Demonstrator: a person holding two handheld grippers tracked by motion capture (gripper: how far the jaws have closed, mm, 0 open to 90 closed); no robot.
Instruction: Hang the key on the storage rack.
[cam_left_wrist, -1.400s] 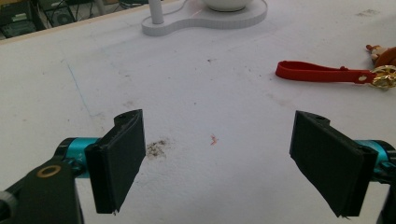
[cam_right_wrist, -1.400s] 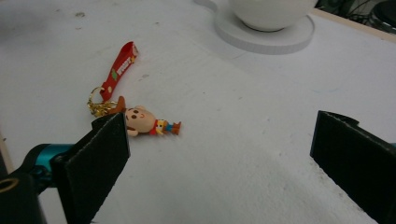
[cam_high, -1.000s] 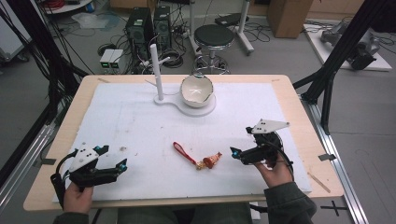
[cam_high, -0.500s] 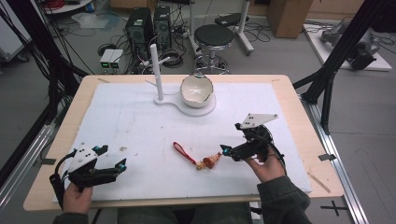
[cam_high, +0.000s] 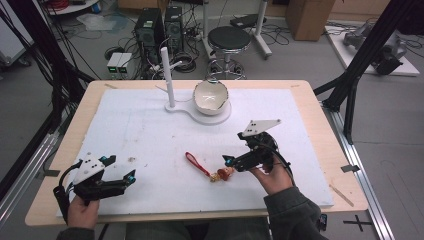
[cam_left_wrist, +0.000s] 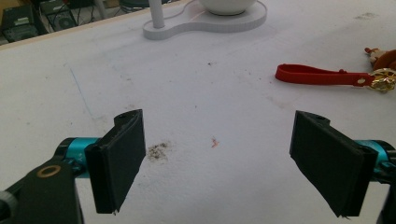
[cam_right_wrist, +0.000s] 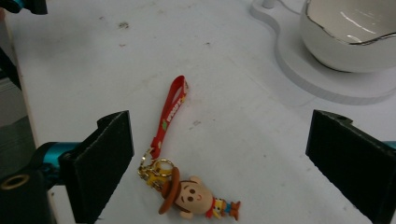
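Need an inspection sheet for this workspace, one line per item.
Surface: white mat on a wooden table, scuffed, with small dark specks.
Job's things: keychain with red strap and small figure lies flat on the mat, untouched.
Clutter: white bowl on a white stand with an upright post, at the far side.
Grippers: right gripper open, jaws just short of the keychain; left gripper open, over bare mat.
Cables: a black cable loops from each gripper.
Surroundings: stool, computer towers, floor cables, black frame struts.
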